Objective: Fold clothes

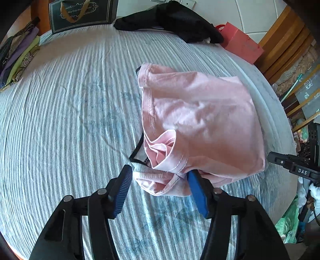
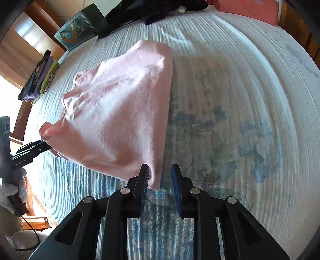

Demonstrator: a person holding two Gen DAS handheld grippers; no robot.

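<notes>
1. Striped pale-blue bedding [image 1: 70, 112] with a faded flower print fills both of my views; everything lies on this bed.
2. Closest in my left wrist view, the left tool [image 1: 160, 180] stands spread, and a bunched hem of the pink garment [image 1: 200, 120] sits between its blue pads [image 1: 197, 192]; I cannot tell whether the pads press on it.
3. My right tool [image 2: 160, 180] is partly spread over the sheet, with the garment's near corner just beside its left pad [image 2: 144, 186]; whether it touches is unclear.
4. Beyond the tools, the pink garment [image 2: 120, 112] lies roughly folded mid-bed, with black trim [image 1: 138, 154] showing at its edge.
5. Further off, folded clothes [image 1: 18, 62] are stacked at the bed's left edge.
6. At the far edge sit a dark gift bag [image 1: 80, 14], a black garment [image 1: 170, 22] and a red bag [image 1: 242, 44].
</notes>
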